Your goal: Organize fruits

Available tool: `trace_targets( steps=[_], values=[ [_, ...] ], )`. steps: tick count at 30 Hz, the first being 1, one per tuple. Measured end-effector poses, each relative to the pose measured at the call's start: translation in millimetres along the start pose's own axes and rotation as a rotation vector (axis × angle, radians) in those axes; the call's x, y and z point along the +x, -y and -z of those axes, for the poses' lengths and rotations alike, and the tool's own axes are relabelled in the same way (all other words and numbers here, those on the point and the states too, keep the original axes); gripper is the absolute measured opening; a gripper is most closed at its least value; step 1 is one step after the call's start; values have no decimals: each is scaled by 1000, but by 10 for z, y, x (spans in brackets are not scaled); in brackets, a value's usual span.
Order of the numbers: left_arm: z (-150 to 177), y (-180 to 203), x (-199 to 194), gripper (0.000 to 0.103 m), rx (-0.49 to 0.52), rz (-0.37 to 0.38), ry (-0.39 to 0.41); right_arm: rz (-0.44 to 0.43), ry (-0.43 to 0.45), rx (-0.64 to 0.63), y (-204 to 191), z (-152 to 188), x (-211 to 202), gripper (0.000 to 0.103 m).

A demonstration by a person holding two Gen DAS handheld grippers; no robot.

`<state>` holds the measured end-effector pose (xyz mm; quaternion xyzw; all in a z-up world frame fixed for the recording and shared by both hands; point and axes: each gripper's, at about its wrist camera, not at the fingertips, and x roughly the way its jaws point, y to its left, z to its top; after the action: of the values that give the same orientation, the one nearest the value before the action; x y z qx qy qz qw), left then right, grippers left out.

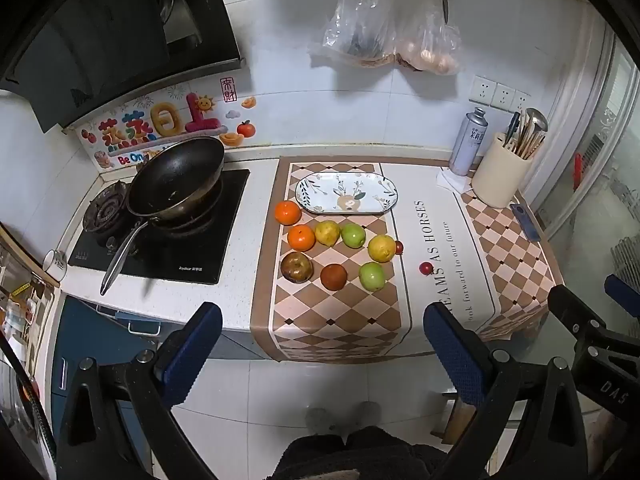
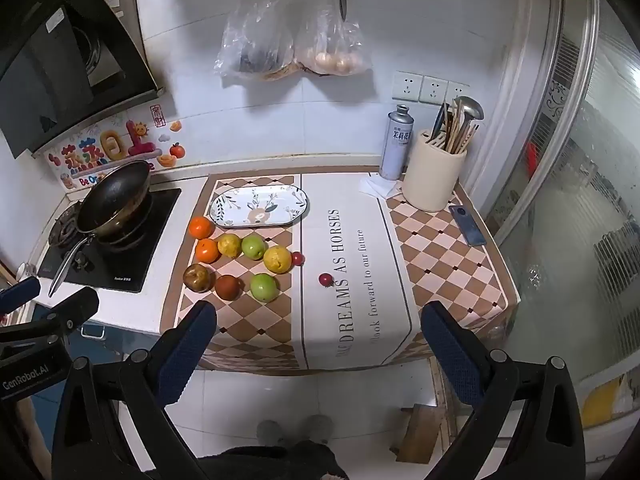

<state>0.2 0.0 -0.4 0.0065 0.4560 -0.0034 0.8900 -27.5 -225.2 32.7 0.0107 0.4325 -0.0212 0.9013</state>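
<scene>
Several fruits lie on the checkered mat in front of an empty oval patterned plate [image 1: 346, 193] [image 2: 259, 205]: two oranges [image 1: 287, 212] [image 2: 200, 227], yellow fruits [image 1: 382, 248] [image 2: 277, 259], green fruits [image 1: 372, 276] [image 2: 263, 286], a brown fruit [image 1: 296, 267] [image 2: 197, 277], a reddish-brown one [image 1: 333, 277] [image 2: 227, 287] and two small red ones [image 1: 426, 268] [image 2: 325, 279]. My left gripper [image 1: 322, 344] and right gripper [image 2: 318, 344] are both open and empty, held back off the counter's front edge, above the floor.
A black pan [image 1: 176, 178] sits on the stove at left. A spray can [image 1: 468, 144], a utensil holder [image 1: 506, 176] and a phone [image 1: 525, 222] stand at the counter's right. Bags [image 1: 384, 28] and scissors hang on the wall. A glass door is at right.
</scene>
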Motion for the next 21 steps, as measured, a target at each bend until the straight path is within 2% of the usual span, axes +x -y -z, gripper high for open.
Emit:
trace_targets(
  steps=[21],
  values=[
    [-10, -55, -30, 103, -5, 3, 7, -32, -21, -8, -9, -21, 13, 103]
  ],
)
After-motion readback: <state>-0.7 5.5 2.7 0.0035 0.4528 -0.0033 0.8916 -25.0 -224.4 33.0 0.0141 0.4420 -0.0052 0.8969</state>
